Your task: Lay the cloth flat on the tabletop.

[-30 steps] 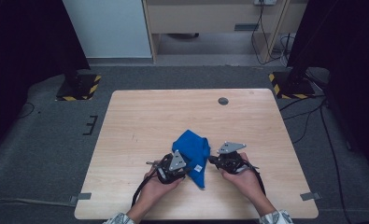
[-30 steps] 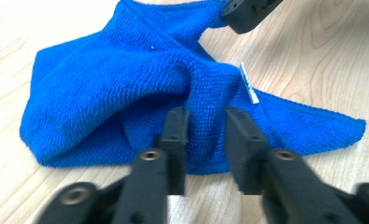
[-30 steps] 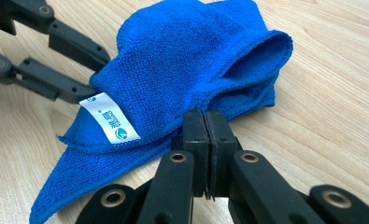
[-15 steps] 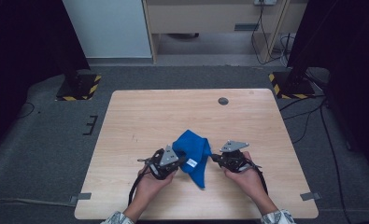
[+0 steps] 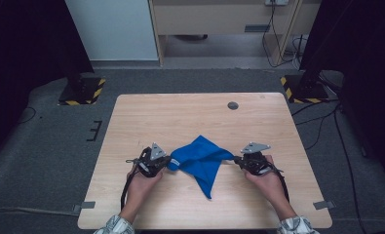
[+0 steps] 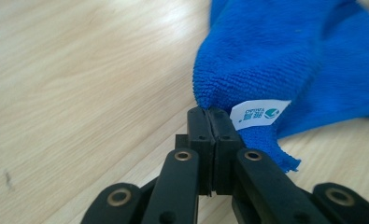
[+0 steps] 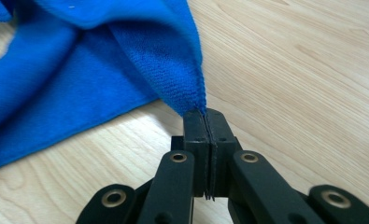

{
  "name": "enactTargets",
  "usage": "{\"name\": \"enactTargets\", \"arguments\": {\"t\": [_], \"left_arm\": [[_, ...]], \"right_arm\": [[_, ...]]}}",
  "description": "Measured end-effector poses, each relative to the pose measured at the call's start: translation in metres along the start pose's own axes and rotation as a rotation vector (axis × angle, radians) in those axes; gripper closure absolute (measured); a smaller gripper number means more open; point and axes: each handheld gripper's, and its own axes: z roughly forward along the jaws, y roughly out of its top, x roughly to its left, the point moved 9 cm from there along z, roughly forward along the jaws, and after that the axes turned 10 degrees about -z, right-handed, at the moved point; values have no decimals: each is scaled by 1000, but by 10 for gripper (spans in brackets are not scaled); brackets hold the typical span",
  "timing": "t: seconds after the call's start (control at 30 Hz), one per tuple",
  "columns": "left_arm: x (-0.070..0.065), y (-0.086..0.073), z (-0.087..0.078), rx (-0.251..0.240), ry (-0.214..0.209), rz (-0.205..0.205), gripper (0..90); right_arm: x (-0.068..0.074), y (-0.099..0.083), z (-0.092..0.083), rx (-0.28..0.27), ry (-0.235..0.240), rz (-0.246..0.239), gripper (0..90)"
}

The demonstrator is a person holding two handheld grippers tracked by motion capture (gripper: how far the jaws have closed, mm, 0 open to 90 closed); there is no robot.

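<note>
A blue microfibre cloth point(image 5: 200, 158) lies crumpled on the wooden table point(image 5: 180, 117), stretched between my two grippers, with one corner trailing toward the front edge. My left gripper point(image 5: 168, 165) is at the cloth's left end. In the left gripper view it point(image 6: 210, 114) is shut on a corner of the cloth point(image 6: 275, 56), next to a white label point(image 6: 259, 113). My right gripper point(image 5: 236, 159) is at the cloth's right end. The right gripper view shows it point(image 7: 204, 116) shut on a pointed corner of the cloth point(image 7: 102, 56). Both grippers sit low over the tabletop.
A small dark round disc point(image 5: 233, 105) is set in the table near its far edge. Stands with yellow-and-black striped bases point(image 5: 83, 90) point(image 5: 302, 87) flank the table's far corners. A light wooden cabinet point(image 5: 219, 19) stands behind on the grey floor.
The two hands have moved apart, the left one to the left and the right one to the right. The cloth has spread wider between them.
</note>
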Motion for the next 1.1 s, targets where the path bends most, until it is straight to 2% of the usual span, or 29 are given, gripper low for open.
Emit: {"name": "enactTargets", "arguments": {"t": [0.13,0.27,0.47,0.67,0.8,0.93,1.1], "left_arm": [[7,-3,1,16,20,-11,892],[11,-5,4,25,22,-18,892],[12,-10,14,52,43,4,891],[13,-10,15,30,39,-11,849],[16,-8,12,-1,35,-53,702],[17,-4,5,-38,5,-86,636],[17,0,-3,-70,-1,-90,626]], "right_arm": [[-7,-3,-1,9,-16,10,894],[-12,-5,-3,5,-18,28,894],[-6,-6,0,12,-6,12,894],[-5,-5,1,8,1,14,892],[-5,-4,1,2,1,21,890],[-4,-4,1,1,4,23,888],[-4,-5,1,4,8,24,885]]}}
